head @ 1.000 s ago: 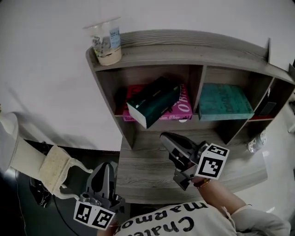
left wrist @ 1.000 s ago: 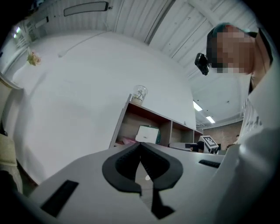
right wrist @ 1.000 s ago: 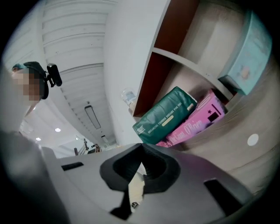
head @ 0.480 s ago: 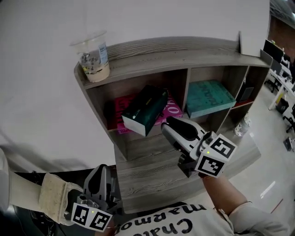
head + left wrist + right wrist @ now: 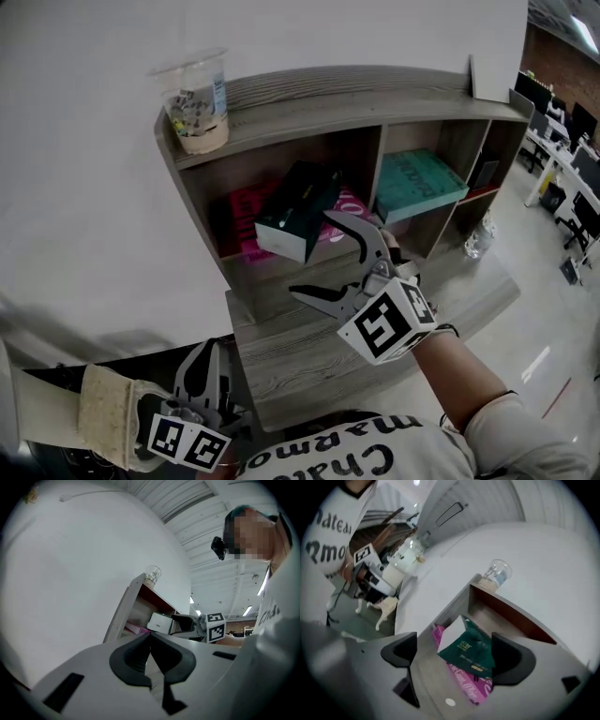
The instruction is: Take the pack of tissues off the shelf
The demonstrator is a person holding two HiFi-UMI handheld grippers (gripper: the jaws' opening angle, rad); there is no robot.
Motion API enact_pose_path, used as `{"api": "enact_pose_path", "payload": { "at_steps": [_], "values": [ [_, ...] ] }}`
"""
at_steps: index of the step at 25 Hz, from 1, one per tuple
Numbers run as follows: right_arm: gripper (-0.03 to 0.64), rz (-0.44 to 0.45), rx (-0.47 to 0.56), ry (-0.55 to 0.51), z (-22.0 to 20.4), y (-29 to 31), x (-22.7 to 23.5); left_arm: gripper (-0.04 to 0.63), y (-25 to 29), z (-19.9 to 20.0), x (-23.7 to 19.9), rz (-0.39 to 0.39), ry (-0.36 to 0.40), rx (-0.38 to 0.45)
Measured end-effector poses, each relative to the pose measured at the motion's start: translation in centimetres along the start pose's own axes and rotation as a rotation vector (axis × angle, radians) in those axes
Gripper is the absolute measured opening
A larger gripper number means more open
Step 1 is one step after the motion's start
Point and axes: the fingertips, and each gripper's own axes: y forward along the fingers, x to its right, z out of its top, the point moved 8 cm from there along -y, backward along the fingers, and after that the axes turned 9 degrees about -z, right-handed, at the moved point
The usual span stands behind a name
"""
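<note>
The pack of tissues (image 5: 300,208) is dark green with a white end. It lies slanted on a pink book (image 5: 242,212) in the left compartment of the wooden shelf (image 5: 328,98). My right gripper (image 5: 312,254) hangs just in front of that compartment, its jaws opening wide, one above and one below. Nothing touches its pads. In the right gripper view the pack (image 5: 471,649) shows ahead between the spread jaws of this gripper (image 5: 454,656). My left gripper (image 5: 208,349) is shut and empty, low at the desk's front left edge; its jaws (image 5: 150,639) meet.
A plastic cup (image 5: 195,98) with a little content stands on the shelf top at the left. A teal book (image 5: 417,183) lies in the right compartment. The grey wooden desk (image 5: 300,361) runs under the shelf. A cream chair back (image 5: 105,427) is at lower left.
My right gripper has gone from shut to wide open and has risen closer to the tissue pack. The left gripper has stayed low and shut.
</note>
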Motion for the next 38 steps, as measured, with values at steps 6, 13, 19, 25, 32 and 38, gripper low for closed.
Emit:
{"api": "enact_pose_path", "payload": {
  "at_steps": [6, 13, 19, 25, 32, 38],
  "values": [
    [0.479, -0.114, -0.115, -0.242, -0.9, 2.3, -1.6, 0.018, -1.8, 0.1, -0.8, -0.012, -0.009, -0.003],
    [0.396, -0.224, -0.166, -0.353, -0.7, 3.1, -1.3, 0.017, -4.9, 0.6, -2.4, 0.030, -0.017, 0.012],
    [0.355, -0.247, -0.184, -0.310, -0.5, 3.6, -0.9, 0.018, -6.3, 1.0, -3.3, 0.045, -0.027, 0.031],
    [0.339, -0.267, -0.180, -0.214, -0.2, 3.2, -0.3, 0.018, -6.6, 1.5, -3.8, 0.037, -0.024, 0.045],
    [0.322, -0.289, -0.124, -0.056, 0.4, 1.9, 0.7, 0.018, -5.5, 1.5, -3.8, 0.001, -0.031, 0.057],
    [0.313, -0.321, -0.074, 0.079, 0.7, 0.2, 1.9, 0.018, -4.5, 0.9, -3.8, -0.017, -0.062, 0.042]
  ]
}}
